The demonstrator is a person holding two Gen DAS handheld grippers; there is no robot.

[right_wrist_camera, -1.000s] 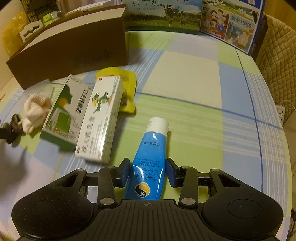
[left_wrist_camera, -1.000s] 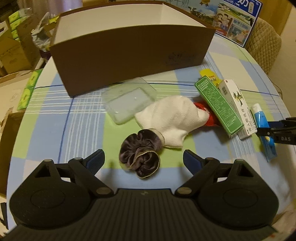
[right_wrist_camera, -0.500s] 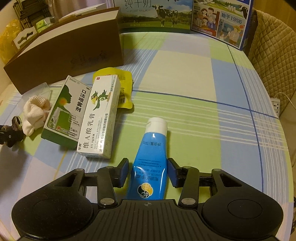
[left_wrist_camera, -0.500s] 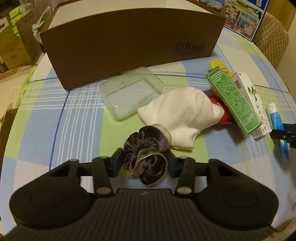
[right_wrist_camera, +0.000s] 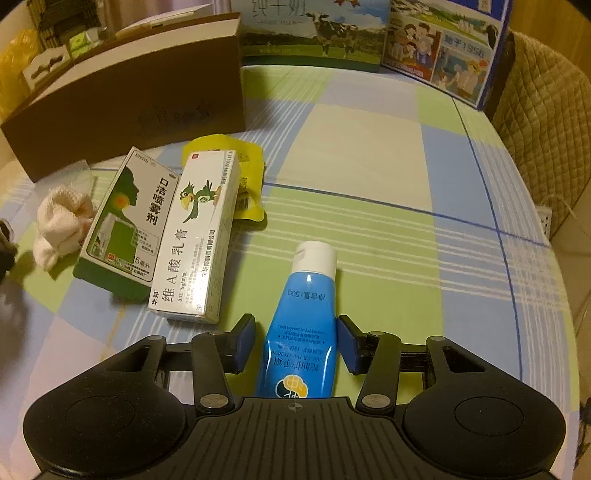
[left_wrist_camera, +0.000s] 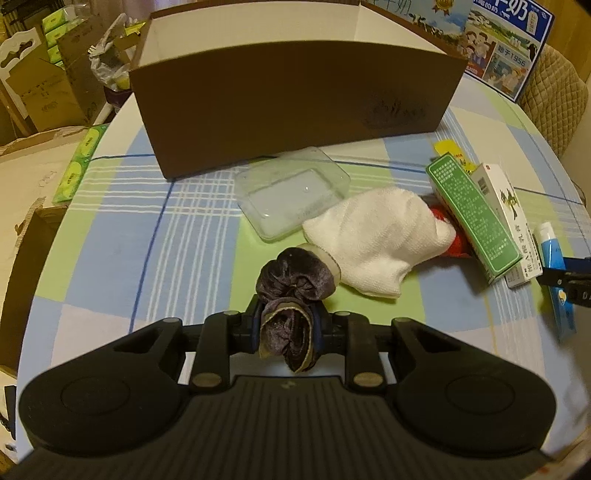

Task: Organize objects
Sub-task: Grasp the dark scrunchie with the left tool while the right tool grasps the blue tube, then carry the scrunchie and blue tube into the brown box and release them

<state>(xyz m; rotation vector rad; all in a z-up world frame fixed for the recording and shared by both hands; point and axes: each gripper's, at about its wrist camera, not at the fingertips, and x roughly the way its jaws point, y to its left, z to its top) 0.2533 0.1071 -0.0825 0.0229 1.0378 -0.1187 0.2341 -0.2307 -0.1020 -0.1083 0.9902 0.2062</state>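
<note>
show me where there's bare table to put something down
The widest free patch is the tablecloth right of the blue tube, back to the milk cartons. Another lies left of the clear tray, in front of the brown box. It is crowded where the white cloth, green box and white box sit packed together.

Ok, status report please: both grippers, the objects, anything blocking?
Left gripper shut on dark scrunchie. Right gripper closing, blue tube between, pads not touching. Brown box behind; path clear.
</note>
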